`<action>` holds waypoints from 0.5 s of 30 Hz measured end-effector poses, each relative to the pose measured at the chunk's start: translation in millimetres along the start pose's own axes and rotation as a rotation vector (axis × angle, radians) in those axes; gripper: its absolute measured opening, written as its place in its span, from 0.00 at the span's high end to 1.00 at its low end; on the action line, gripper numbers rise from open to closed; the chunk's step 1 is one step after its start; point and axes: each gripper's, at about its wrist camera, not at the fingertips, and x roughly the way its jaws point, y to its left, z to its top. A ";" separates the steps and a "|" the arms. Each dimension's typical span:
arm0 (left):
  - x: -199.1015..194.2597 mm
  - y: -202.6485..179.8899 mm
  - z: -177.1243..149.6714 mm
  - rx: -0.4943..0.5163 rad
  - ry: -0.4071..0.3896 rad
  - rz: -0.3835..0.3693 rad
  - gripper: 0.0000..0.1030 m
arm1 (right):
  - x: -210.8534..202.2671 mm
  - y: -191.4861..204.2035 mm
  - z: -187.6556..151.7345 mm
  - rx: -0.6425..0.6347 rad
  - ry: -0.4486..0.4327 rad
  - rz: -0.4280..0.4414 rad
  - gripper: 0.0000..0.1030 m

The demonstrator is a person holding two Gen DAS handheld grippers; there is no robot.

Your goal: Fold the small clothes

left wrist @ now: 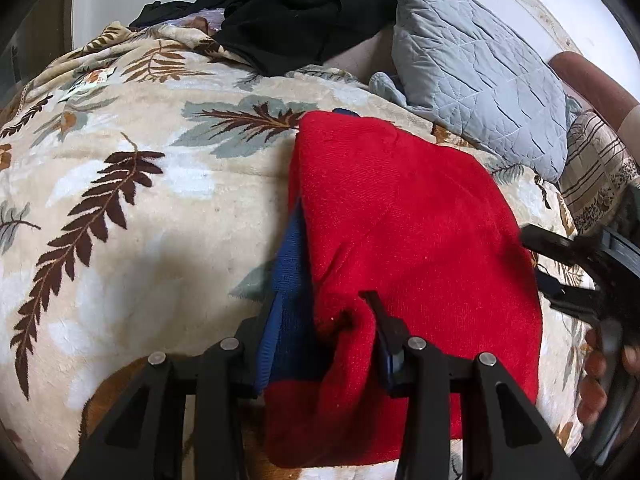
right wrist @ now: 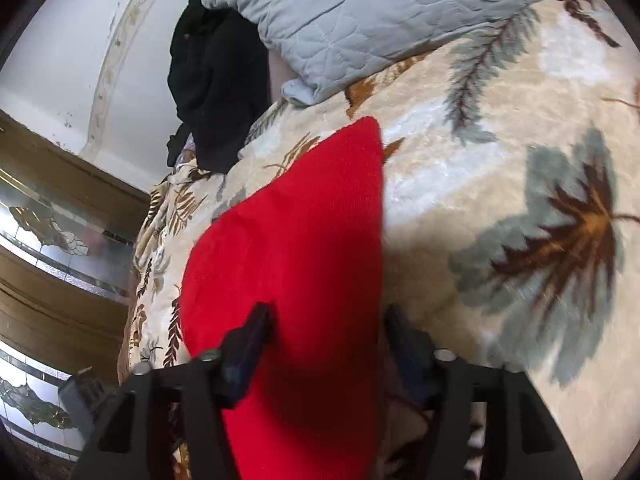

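- Your left gripper is clamped on a bunched fold at the near edge of the red garment, a soft, fuzzy knit with blue ribbed trim showing along its left side.
- The garment lies on the bed, on a plush cream blanket printed with brown fern fronds and grey-green leaves.
- Your right gripper has its jaws spread apart astride the garment's near edge; one finger rests on the red cloth, the other is beside it, and neither pinches it.
- In the right wrist view the red cloth tapers to a rounded point away from you.
- A quilted pale-blue pillow with stitched triangles sits beyond the garment, beside a crumpled heap of black clothing.
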 end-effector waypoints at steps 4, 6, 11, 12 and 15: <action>0.1 0.1 0.0 0.000 -0.001 -0.001 0.58 | -10.3 -6.2 -18.4 0.043 0.025 0.053 0.33; 0.0 -0.3 0.0 0.002 -0.002 0.001 0.58 | -6.6 -6.5 -29.0 0.039 0.075 0.070 0.32; -1.3 -1.1 -0.2 0.003 -0.007 0.000 0.58 | -7.6 17.5 -42.2 -0.162 0.051 -0.080 0.53; -4.0 -0.5 1.0 -0.006 -0.009 -0.008 0.58 | -7.9 20.1 -42.3 -0.174 0.048 -0.091 0.53; -25.9 9.5 9.0 -0.068 -0.077 -0.111 0.58 | -6.0 22.7 -42.5 -0.190 0.045 -0.107 0.52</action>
